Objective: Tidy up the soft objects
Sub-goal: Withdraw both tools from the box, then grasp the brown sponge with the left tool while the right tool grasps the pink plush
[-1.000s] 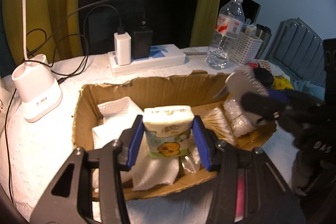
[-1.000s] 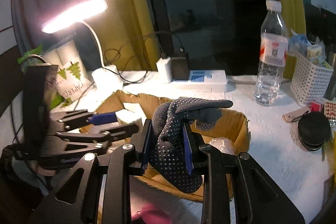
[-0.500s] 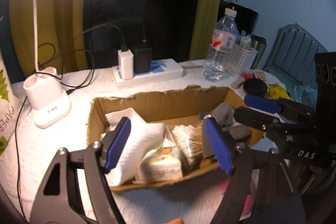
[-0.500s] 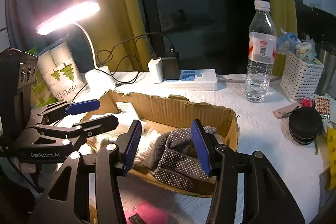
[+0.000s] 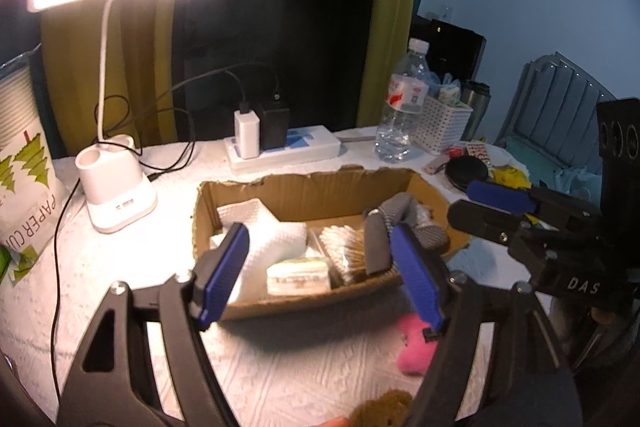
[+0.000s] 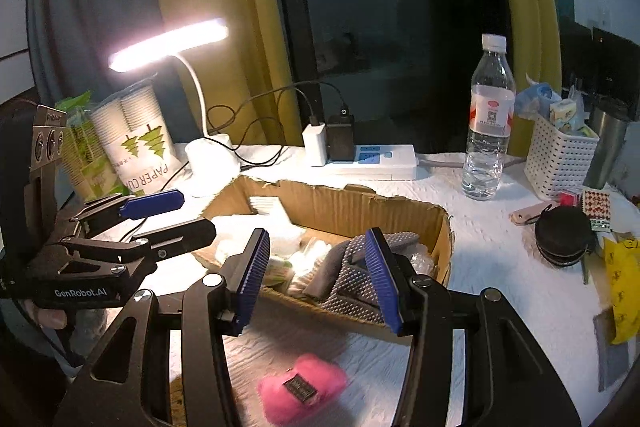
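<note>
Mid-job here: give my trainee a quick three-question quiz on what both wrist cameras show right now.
1. True or false: the left gripper holds the tissue pack.
2. Where does the grey dotted glove lie?
A. on the table
B. in the cardboard box
C. in the white basket
3. Fill in: the soft item on the table in front of the box, between the right gripper arms, is coloured ____.

Key
1. False: the jaws stand open and empty; the pack lies in the box.
2. B
3. Pink: the pink plush.
</note>
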A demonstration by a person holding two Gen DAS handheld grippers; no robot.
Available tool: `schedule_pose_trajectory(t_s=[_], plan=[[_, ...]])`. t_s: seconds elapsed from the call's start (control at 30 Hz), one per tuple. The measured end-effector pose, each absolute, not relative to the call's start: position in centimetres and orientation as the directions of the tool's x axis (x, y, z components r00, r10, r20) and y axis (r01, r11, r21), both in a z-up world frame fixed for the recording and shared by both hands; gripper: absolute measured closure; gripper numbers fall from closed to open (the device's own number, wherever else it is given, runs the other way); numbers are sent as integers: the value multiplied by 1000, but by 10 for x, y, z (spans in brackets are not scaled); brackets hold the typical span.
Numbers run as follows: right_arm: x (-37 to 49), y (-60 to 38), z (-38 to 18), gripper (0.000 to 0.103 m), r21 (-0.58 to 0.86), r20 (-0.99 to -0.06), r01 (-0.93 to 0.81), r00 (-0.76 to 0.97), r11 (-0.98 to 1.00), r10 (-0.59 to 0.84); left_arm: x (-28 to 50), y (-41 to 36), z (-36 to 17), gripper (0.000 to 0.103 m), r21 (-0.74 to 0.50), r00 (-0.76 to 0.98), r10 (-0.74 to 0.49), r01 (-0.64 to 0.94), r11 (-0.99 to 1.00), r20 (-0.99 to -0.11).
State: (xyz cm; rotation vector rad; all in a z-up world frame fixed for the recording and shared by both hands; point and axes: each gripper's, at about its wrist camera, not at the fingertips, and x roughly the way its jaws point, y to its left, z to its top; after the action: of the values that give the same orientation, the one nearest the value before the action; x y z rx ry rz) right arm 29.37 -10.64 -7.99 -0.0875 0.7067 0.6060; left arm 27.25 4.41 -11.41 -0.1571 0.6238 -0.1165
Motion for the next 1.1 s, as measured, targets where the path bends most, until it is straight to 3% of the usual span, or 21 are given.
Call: schedule_pose_trajectory(t_s=[0.6,1.1], plan=[[246,-101,-80,51,85,-666,-532,599,842,445,220,41,-116,28,-217,814,-201,95,972,-544],[227,-102,-104,50,89,-710,-522,564,848,421,198,36,-145,28,-240,787,-214,87,967,-579]])
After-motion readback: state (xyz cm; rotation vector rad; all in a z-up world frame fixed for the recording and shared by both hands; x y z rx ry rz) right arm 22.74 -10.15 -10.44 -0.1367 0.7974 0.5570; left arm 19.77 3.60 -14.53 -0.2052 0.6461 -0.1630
